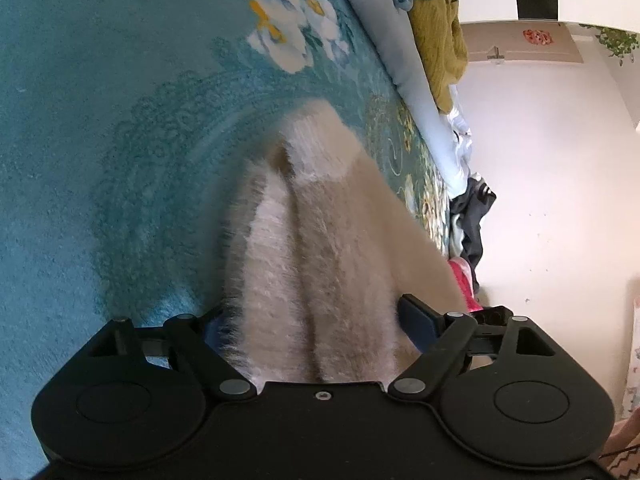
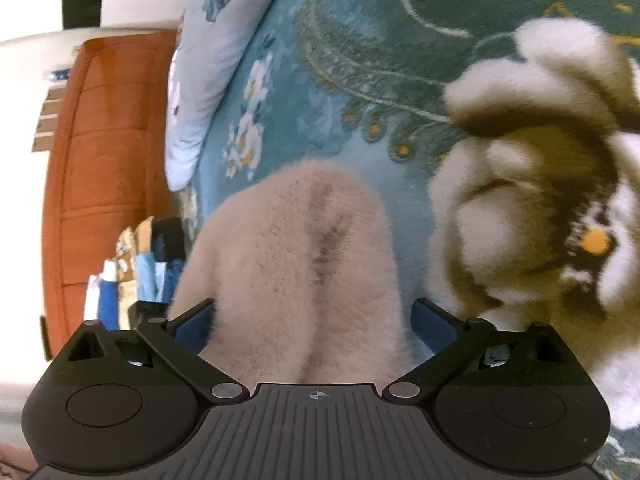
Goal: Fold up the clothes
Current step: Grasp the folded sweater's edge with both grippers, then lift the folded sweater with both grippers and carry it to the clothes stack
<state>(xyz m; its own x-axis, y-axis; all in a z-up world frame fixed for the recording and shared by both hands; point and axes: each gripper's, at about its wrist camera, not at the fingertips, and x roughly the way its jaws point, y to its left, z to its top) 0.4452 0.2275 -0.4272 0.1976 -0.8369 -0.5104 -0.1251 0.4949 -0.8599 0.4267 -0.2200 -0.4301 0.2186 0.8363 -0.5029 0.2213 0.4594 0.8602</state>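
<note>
A: Teal carpet (image 1: 80, 140) is the work surface; the fuzzy beige sweater (image 1: 320, 248) is draped down onto it, bunched in folds.

B: Tools? Left gripper (image 1: 316, 320) and right gripper (image 2: 316, 320) both stand wide — fabric lies between the jaws, but I can't tell if the pads press it.

A: Suggest lowering evenly and spreading the edge flat before letting go — avoid dragging the pile.

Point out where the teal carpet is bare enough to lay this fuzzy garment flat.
Bare carpet lies left of the fuzzy beige garment, below the white flower pattern. Crowded: the clothes pile along the pale blue bedding, and the brown-and-white fluffy item.
</note>
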